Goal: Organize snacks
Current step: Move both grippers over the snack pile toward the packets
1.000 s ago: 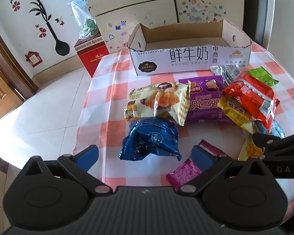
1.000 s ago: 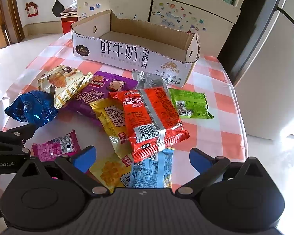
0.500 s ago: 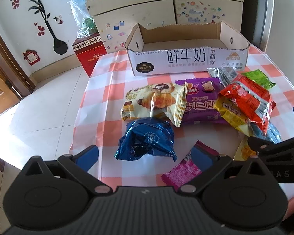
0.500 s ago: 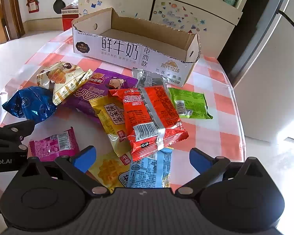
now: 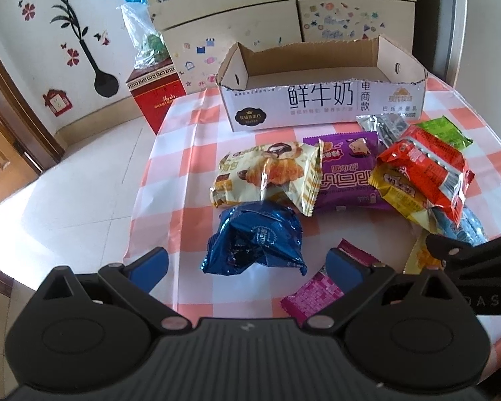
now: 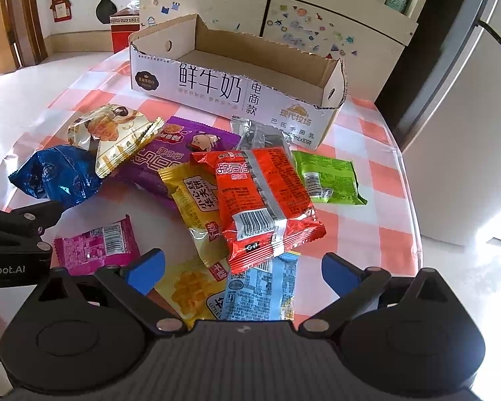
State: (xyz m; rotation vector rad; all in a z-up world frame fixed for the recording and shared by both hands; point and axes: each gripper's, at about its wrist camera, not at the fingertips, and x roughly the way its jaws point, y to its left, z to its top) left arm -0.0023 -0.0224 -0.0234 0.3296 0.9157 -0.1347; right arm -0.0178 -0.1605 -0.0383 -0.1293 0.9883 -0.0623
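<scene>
Several snack packets lie loose on a red-and-white checked table [image 5: 170, 180]. An empty open cardboard box [image 5: 320, 107] stands at the back; it also shows in the right wrist view [image 6: 217, 90]. My left gripper [image 5: 247, 262] is open and empty, just in front of a blue foil packet [image 5: 257, 240], with a pink packet [image 5: 317, 292] by its right finger. My right gripper [image 6: 240, 267] is open and empty above a yellow packet [image 6: 190, 287] and a light blue packet [image 6: 260, 294]. A red packet [image 6: 264, 200] lies on the pile beyond it.
A croissant packet [image 5: 267, 173], a purple packet [image 5: 347, 170] and a green packet [image 6: 327, 177] lie between the grippers and the box. A red box [image 5: 157, 97] stands on the floor beyond the table's left corner. A white cabinet [image 5: 284, 23] stands behind.
Both grippers have drawn back a little from the table, so the box and packets look slightly farther away. No packet has moved. Both grippers stay open.
</scene>
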